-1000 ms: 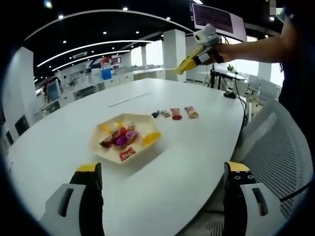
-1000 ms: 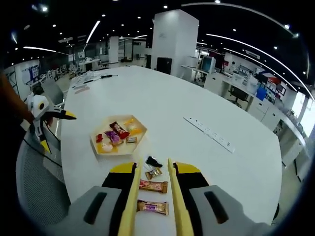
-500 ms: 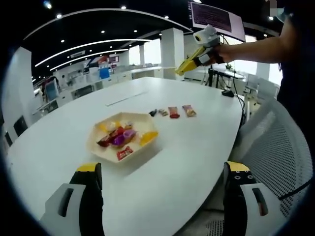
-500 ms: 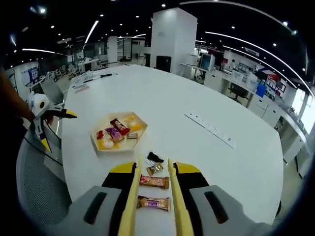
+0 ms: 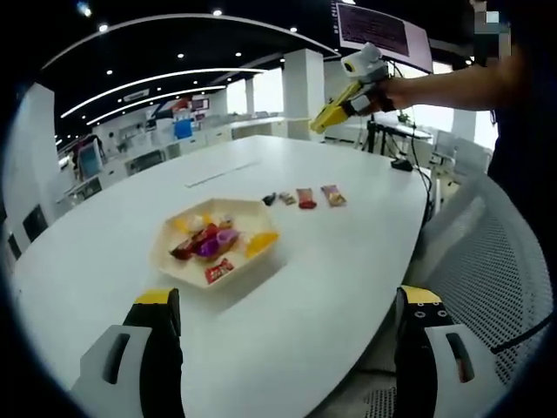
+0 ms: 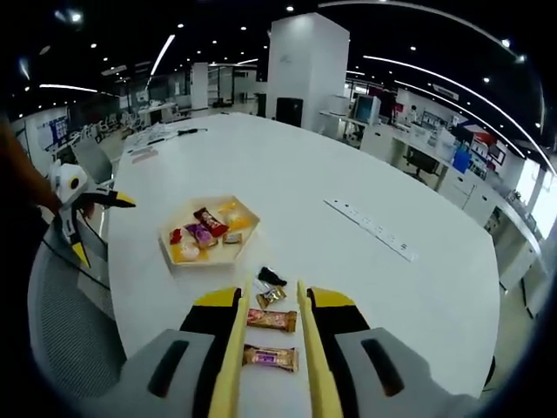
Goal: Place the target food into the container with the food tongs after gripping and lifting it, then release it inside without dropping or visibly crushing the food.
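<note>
A hexagonal cream tray (image 5: pixel 171 258) (image 6: pixel 249 230) holding several wrapped sweets sits mid-table. Beyond it lies a row of wrapped snacks: a black one (image 5: pixel 270 199) (image 6: pixel 271 277), a small gold one (image 6: pixel 271 296), a red-brown bar (image 5: pixel 305 198) (image 6: pixel 271 320) and another bar (image 5: pixel 333 195) (image 6: pixel 270 358). My right gripper (image 6: pixel 272 284) (image 5: pixel 318 123) is shut on yellow food tongs (image 6: pixel 233 348). The tongs' arms are parted and hang above the snack row with nothing between them. My left gripper (image 5: pixel 288 296) (image 6: pixel 83 213) stands wide open and empty, short of the tray.
The big white oval table (image 5: pixel 348 261) has a power strip (image 6: pixel 370 230) set in its middle. A mesh chair (image 5: pixel 487 261) stands at the table's edge beside the person's arm (image 5: pixel 452 85). Office desks and a pillar lie beyond.
Both views have shifted slightly, so the tray and snacks sit a little farther off. Nothing was taken hold of or let go.
</note>
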Available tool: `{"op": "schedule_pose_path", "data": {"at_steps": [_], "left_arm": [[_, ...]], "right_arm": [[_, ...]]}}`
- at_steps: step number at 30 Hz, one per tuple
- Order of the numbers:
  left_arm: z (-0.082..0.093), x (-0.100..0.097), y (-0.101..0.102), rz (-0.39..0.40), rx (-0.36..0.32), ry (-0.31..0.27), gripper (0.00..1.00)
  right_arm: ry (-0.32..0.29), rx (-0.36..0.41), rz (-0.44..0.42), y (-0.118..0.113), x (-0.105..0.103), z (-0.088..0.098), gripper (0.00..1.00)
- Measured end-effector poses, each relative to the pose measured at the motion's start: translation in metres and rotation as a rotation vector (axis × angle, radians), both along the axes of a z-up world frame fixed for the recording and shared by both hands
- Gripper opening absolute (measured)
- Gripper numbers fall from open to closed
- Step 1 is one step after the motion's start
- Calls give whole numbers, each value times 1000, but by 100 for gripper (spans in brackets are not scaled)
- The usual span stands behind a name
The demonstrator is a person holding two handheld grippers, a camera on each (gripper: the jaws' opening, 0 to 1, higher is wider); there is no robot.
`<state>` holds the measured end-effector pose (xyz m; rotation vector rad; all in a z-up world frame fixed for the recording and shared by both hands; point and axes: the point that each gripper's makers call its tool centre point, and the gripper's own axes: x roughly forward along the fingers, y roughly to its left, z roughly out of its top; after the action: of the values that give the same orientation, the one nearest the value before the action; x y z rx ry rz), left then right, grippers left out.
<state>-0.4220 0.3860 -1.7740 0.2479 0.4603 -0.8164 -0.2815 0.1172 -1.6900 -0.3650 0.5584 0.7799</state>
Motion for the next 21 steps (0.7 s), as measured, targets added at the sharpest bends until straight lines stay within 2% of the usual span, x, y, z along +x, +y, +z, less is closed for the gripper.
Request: {"op": "schedule_pose_path", "data": {"at_steps": [7,21], "left_arm": [[2,1,1,6,-11,-10,100],[-2,-2,-2,-13,1,9,100]], "right_arm": [[3,-4,0,-3,-2,-2,29],[10,0,-21,-12,-6,-7,29]]}}
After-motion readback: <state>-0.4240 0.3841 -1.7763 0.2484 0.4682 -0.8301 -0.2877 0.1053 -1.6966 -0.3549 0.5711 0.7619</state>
